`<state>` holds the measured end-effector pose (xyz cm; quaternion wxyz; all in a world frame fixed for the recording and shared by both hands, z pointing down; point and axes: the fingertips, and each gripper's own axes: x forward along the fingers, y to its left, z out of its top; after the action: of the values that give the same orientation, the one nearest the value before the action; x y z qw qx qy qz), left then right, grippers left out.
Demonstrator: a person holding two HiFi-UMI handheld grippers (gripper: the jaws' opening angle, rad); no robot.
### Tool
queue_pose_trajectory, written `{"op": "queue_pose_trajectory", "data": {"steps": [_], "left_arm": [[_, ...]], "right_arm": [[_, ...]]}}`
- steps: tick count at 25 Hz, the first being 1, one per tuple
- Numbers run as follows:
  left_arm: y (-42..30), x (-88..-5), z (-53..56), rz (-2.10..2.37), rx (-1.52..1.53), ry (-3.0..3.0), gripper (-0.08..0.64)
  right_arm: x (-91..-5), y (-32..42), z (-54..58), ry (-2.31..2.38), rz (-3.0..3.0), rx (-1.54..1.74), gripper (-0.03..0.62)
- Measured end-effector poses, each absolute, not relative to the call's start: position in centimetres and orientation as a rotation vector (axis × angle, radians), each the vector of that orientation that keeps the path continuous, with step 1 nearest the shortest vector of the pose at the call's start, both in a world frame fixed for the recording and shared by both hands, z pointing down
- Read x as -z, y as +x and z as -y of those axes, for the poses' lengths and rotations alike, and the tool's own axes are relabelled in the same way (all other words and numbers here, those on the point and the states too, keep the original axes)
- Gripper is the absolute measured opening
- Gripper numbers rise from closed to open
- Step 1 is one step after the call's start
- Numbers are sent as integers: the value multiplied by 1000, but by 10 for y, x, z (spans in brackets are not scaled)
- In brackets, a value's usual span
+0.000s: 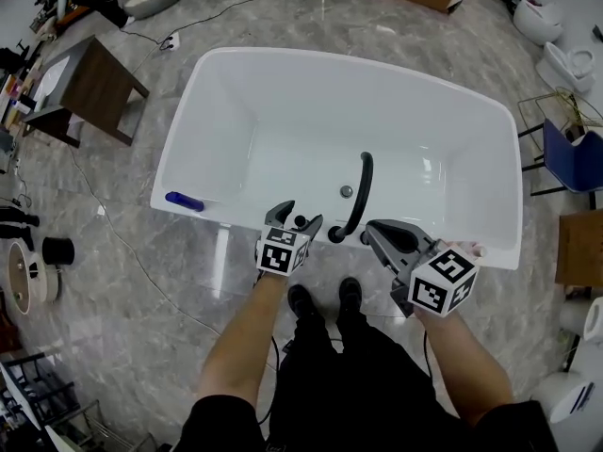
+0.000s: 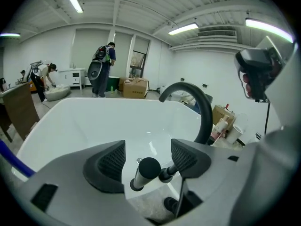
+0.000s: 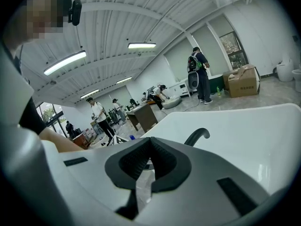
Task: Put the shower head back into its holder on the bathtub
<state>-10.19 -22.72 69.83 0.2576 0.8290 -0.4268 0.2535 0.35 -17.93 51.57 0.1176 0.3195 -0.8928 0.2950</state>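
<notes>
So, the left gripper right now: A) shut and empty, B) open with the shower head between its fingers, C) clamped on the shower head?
B: on the left gripper the fingers stand wide apart, and the shower head sits between them ungripped.

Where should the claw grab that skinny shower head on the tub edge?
The shower head sticks up from the bathtub rim, so grip its slim straight stem just under the round black tip, coming down from above. The open left claw straddles it; the black faucet arches close on its right.
</notes>
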Motion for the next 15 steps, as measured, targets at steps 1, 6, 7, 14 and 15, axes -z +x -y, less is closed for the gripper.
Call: {"op": "queue_pose_trajectory", "data": {"steps": [1,6,7,14,15], "left_arm": [[-105,-692,228,1172,-677,2242,316],[-105,-653,222,1180,-611,2255,316],[-104,-646,221,1180,-602,2266,314],[-115,-589,226,1252,-597,2333,244],[-116,-582,226,1262,-586,2336,229]], "right_arm": [[-513,1,180,926,2621,-865,12],[-489,-7,185,892,2689,-843,12],[-483,-8,186,886,2706,-832,12],[-449,-18,196,819,2806,-772,12],[-446,-18,196,810,2817,-769,12]]}}
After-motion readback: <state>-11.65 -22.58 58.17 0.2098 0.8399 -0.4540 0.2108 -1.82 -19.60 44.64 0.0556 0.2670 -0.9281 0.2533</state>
